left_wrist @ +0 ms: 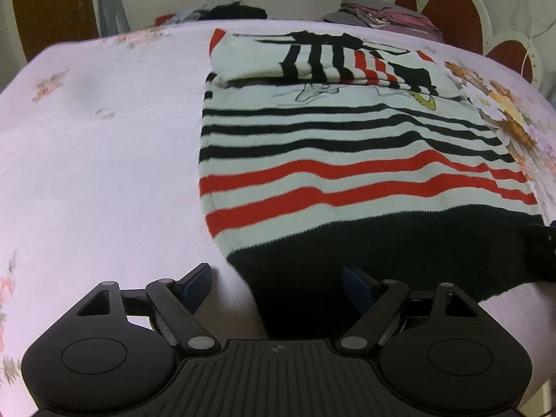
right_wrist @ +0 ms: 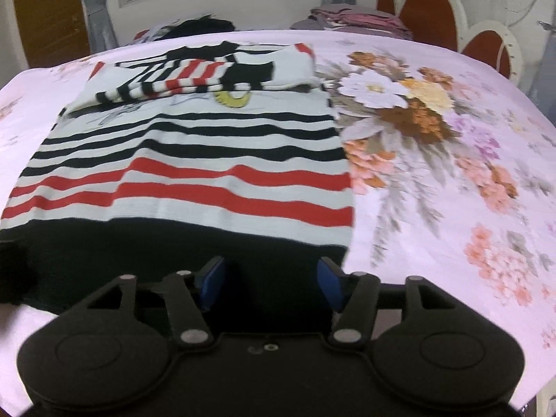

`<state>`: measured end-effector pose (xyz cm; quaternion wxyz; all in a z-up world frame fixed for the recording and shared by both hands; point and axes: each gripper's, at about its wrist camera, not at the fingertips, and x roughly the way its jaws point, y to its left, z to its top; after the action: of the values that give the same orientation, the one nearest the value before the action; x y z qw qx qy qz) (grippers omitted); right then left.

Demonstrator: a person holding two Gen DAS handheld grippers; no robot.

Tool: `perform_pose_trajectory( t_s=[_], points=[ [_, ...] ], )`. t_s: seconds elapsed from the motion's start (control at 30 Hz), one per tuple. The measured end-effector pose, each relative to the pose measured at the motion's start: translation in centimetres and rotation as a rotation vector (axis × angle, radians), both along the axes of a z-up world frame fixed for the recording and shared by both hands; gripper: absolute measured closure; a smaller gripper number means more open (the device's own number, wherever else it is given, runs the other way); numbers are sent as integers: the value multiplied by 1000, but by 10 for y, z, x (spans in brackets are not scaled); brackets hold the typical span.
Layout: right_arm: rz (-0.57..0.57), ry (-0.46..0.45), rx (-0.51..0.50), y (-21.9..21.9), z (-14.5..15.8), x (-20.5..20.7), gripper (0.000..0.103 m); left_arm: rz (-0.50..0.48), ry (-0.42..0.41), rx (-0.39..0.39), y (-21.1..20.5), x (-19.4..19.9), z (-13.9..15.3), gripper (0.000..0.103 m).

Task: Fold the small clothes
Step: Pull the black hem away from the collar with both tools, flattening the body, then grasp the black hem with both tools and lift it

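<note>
The black, red and white striped knit sweater [left_wrist: 347, 160], sleeves folded across its chest, lies flat on the pink floral bedsheet [left_wrist: 104, 160], and both the left gripper [left_wrist: 278, 286] and right gripper [right_wrist: 267, 283], fingers parted and empty over its black hem, could pinch only one layer or snag the sheet, skewing the fold.

The piles of clothes [left_wrist: 382, 17] beyond the bed are blurred; the striped sweater's [right_wrist: 194, 180] hem is hidden by the gripper body.
</note>
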<state>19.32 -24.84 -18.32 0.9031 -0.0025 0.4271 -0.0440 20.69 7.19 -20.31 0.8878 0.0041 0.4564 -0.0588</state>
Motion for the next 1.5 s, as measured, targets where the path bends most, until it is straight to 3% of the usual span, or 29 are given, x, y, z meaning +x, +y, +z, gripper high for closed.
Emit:
perform_pose_trajectory(
  t_s=[0.3, 0.53, 0.63, 0.8, 0.87, 0.93, 1.0, 1.03, 1.17, 1.5],
  points=[
    [-78, 28, 53, -25, -9, -11, 40, -6, 44, -105, 24, -10, -11, 23],
    [-68, 46, 134, -28, -16, -5, 43, -2, 89, -186, 23, -7, -10, 23],
    [-69, 52, 159, -30, -16, -4, 45, -17, 102, -212, 19, -3, -10, 55],
    [-69, 63, 200, -33, -16, -1, 50, -2, 109, -241, 17, 2, -11, 68],
    [-63, 64, 191, -32, -16, 0, 62, -7, 114, -249, 18, 4, -12, 92],
    [-59, 68, 203, -34, -15, 1, 70, -8, 127, -268, 19, 7, -13, 92],
    [-45, 79, 230, -36, -14, 3, 88, -18, 125, -268, 17, 9, -11, 92],
    [-31, 85, 237, -35, -13, 3, 92, -23, 124, -275, 18, 10, -10, 93],
    [17, 79, 240, -31, -4, 8, 92, -46, 80, -286, 18, 16, 6, 93],
    [81, -96, 303, -42, 55, 58, 92, -33, -77, -332, 18, 74, 58, 93]
  ],
)
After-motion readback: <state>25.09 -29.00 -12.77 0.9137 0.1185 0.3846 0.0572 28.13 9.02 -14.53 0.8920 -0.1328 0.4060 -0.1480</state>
